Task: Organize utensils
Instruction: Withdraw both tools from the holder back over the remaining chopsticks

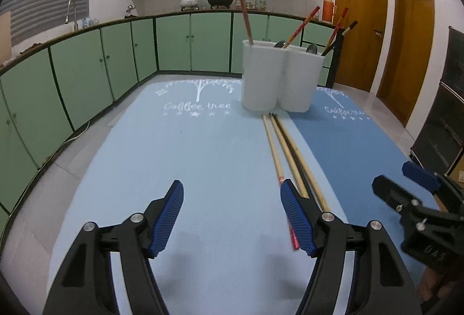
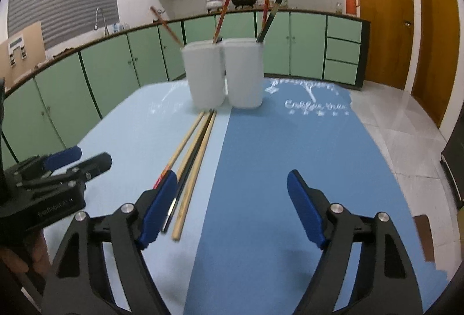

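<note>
Both tongs gape wide and hold nothing: left tongs [image 1: 232, 216], right tongs [image 2: 232, 207]. Loose chopsticks [image 1: 285, 152] lie on the counter [image 1: 185, 164], tips touching the white holder [image 1: 278, 77], which already carries several more. A pickup looks next: one pair of tongs must drop over a single stick and pinch it.

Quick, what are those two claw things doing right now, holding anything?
Left gripper: open, holding nothing; the chopsticks lie on the table by its right finger.
Right gripper: open, holding nothing.
</note>
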Demonstrator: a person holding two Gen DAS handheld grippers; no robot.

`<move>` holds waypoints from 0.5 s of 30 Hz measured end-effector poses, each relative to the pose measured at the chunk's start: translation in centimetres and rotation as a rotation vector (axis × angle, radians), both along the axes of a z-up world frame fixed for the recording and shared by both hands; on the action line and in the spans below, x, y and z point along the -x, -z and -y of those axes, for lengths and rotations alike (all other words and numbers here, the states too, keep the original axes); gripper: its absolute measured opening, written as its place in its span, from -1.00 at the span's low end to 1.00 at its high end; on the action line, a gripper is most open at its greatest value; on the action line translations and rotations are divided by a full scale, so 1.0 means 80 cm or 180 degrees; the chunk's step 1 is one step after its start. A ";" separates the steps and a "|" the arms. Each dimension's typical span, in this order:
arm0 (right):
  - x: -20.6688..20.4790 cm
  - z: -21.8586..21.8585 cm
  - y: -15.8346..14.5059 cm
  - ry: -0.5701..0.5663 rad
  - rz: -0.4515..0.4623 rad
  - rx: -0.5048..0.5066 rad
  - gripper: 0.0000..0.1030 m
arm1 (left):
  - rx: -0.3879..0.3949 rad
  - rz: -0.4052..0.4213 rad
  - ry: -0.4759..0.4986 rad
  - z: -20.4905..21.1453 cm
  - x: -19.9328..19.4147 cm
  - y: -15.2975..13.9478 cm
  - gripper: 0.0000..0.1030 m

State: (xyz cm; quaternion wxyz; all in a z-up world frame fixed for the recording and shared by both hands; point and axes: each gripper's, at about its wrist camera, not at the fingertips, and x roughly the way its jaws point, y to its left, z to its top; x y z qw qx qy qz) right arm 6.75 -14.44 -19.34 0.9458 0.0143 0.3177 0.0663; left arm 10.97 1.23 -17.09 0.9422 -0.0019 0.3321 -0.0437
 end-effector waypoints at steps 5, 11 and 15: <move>0.007 -0.015 0.015 -0.0024 -0.0089 0.0061 0.29 | -0.0047 -0.0089 0.0002 -0.004 0.007 0.011 0.24; 0.006 -0.024 0.028 -0.0067 -0.0248 0.0086 0.12 | -0.0035 -0.0180 -0.0001 -0.007 0.009 0.022 0.24; 0.004 -0.029 0.033 -0.0094 -0.0323 0.0088 0.02 | -0.0033 -0.0241 0.0008 -0.008 0.009 0.031 0.24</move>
